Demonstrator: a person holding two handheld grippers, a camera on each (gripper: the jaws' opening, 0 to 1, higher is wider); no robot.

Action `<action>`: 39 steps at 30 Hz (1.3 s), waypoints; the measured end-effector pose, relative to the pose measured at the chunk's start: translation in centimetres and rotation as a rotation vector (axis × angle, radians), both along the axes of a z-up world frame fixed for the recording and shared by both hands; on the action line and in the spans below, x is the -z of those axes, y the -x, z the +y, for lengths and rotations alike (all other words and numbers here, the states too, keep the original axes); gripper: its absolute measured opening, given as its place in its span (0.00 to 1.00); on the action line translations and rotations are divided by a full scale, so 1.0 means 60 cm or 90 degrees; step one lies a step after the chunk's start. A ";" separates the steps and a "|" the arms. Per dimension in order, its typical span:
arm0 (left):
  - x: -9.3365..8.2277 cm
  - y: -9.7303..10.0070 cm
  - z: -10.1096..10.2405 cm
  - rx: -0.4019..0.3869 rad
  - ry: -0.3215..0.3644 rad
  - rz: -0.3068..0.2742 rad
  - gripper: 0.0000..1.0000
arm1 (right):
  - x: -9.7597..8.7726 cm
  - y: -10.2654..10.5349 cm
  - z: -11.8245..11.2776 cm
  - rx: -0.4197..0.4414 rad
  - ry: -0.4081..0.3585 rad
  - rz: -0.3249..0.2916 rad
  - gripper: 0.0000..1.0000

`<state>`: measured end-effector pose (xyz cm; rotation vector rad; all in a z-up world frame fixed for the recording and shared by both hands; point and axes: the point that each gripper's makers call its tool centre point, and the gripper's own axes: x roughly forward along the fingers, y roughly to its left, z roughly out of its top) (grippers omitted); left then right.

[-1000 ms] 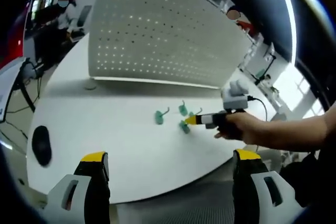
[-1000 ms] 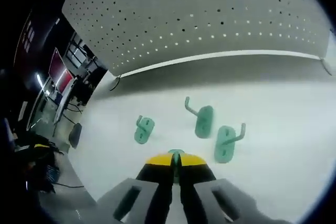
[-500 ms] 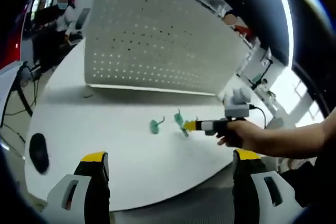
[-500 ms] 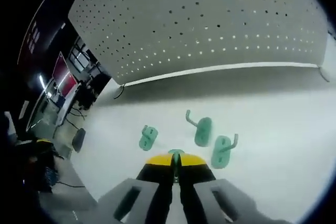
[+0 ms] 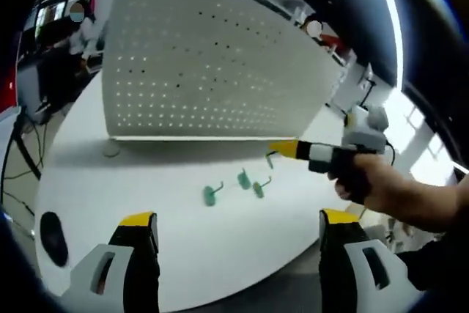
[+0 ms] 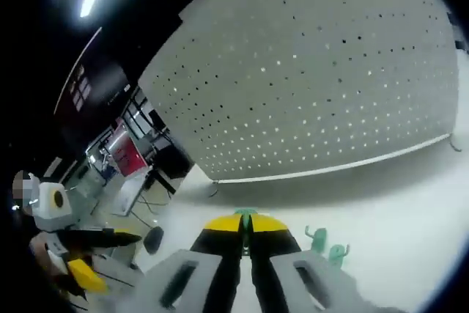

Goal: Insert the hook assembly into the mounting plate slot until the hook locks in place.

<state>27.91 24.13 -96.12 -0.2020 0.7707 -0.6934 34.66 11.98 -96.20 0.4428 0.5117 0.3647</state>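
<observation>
A white perforated mounting plate (image 5: pixel 220 64) stands upright at the back of the white table (image 5: pixel 161 232); it also looms close in the right gripper view (image 6: pixel 330 86). My right gripper (image 6: pixel 245 219) is shut on a green hook (image 6: pixel 245 213), held in the air before the plate. From the left gripper view, that right gripper (image 5: pixel 281 149) comes in from the right in a person's hand, the held green hook (image 5: pixel 270 159) at its tip near the plate's lower edge. My left gripper (image 5: pixel 238 229) is open with nothing in it, low over the table's near edge.
Three spare green hooks (image 5: pixel 243 179) lie on the table in front of the plate; two of these hooks (image 6: pixel 326 245) sit under the right gripper. A black mouse (image 5: pixel 53 231) lies at the left. The left gripper (image 6: pixel 110 258) enters the right gripper view at lower left.
The right gripper has lifted the green hook off the table and carried it up and back toward the plate's lower right. Three hooks stay on the table.
</observation>
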 end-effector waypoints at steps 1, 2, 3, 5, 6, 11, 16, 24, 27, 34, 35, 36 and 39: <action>0.000 -0.002 -0.003 -0.001 0.006 0.003 0.88 | -0.009 0.002 0.004 -0.001 -0.006 -0.008 0.00; 0.000 -0.003 -0.006 0.000 0.014 0.010 0.87 | -0.020 0.008 0.011 -0.008 -0.011 -0.016 0.00; -0.001 -0.005 -0.009 -0.001 0.021 0.010 0.85 | -0.028 0.011 0.015 -0.010 -0.017 -0.023 0.00; -0.002 -0.008 -0.014 0.000 0.031 0.014 0.80 | -0.041 0.020 0.027 -0.021 -0.020 -0.035 0.00; -0.003 -0.010 -0.016 0.000 0.035 0.014 0.78 | -0.051 0.026 0.035 -0.029 -0.019 -0.048 0.00; -0.005 -0.011 -0.033 0.013 0.051 0.028 0.71 | -0.080 0.048 0.067 -0.046 -0.033 -0.077 0.00; -0.017 -0.016 -0.046 0.015 0.089 0.031 0.58 | -0.095 0.060 0.097 -0.068 -0.048 -0.094 0.00; -0.033 -0.020 -0.065 0.025 0.127 0.028 0.43 | -0.100 0.069 0.124 -0.101 -0.039 -0.109 0.00; -0.035 -0.023 -0.067 0.026 0.136 0.028 0.37 | -0.103 0.071 0.125 -0.101 -0.041 -0.113 0.00; -0.041 -0.020 -0.079 0.036 0.164 0.031 0.20 | -0.108 0.076 0.130 -0.093 -0.024 -0.131 0.00; -0.042 -0.020 -0.080 0.037 0.167 0.030 0.17 | -0.111 0.077 0.130 -0.092 -0.022 -0.136 0.00; -0.043 -0.020 -0.081 0.036 0.170 0.029 0.15 | -0.115 0.078 0.130 -0.090 -0.021 -0.144 0.00; -0.053 -0.018 -0.088 0.038 0.196 0.030 0.10 | -0.122 0.079 0.127 -0.085 -0.013 -0.155 0.00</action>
